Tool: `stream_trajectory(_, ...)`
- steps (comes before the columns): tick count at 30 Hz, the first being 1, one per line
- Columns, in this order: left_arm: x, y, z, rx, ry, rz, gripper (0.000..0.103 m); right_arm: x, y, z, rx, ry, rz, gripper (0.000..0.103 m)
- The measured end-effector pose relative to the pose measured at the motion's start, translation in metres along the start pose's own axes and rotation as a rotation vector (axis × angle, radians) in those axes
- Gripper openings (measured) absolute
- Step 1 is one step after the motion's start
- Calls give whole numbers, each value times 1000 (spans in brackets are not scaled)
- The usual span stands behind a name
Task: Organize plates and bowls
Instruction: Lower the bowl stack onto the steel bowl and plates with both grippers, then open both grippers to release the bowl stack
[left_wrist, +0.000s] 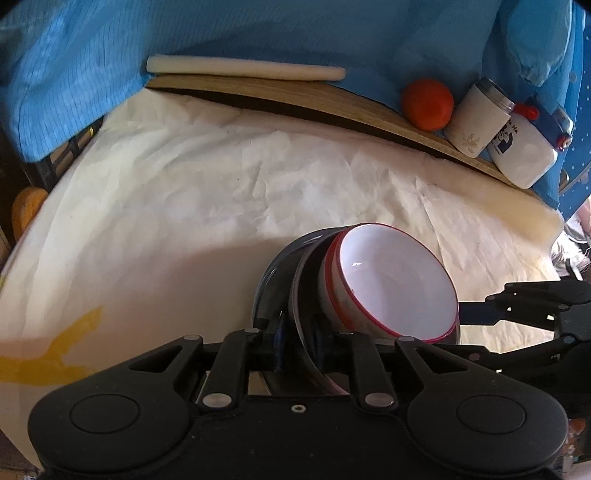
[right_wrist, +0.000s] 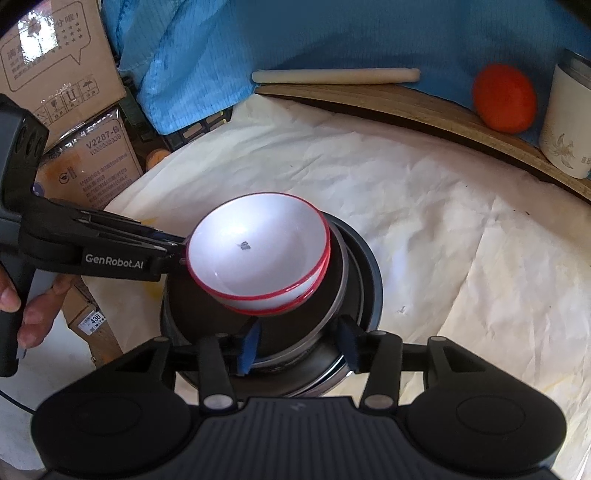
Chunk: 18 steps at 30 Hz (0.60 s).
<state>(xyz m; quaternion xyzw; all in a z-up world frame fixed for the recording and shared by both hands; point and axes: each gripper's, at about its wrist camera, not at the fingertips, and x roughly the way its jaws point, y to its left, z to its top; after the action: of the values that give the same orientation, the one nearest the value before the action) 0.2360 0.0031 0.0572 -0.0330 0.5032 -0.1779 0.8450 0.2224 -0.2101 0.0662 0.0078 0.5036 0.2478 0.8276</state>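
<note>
— Where are the bowls?
— Two red-rimmed bowls (right_wrist: 258, 258) nest on the dark plates (right_wrist: 354, 266), over the white-covered bench (right_wrist: 461, 229).
— Grip?
— My left hand-held gripper (left_wrist: 297, 328) clamps the plates' rim; my right hand-held gripper (right_wrist: 299, 343) seems apart, straddling them.

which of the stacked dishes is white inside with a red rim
The top bowl of the stack; the plates under it are dark and wider.

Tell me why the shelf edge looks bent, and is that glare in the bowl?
Left wrist view: fisheye distortion bows the wooden shelf; a small bright glint sits inside the white bowl, and a broad shadow covers the near cloth. Right wrist view: the same bowing; the bowl's inside shines softly, without harsh glare.
</note>
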Motion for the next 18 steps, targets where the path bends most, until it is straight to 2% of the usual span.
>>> stream_trajectory(4, -3, 0, -2, -1, -15, 10, 22, -2, 0, -2, 4, -19, -3, 53)
stream_trajectory(8, -8, -1, -5, 10, -40, 34, 29, -4, 2, -5, -4, -42, -25, 63)
stream_trajectory(14, -15, -1, -11, 9, -80, 43, 32, -10, 0, -13, 4, -84, -42, 70)
stream_trajectory(15, -17, -2, -13, 11, -88, 59, 45, -11, -1, -14, 6, -91, -44, 71)
stream_trajectory(17, -21, -2, -18, 10, -123, 109, 61, -14, -2, -17, 16, -112, -47, 75)
stream_trajectory(18, -23, -1, -20, 9, -139, 104, 65, -16, -3, -18, 20, -122, -46, 76)
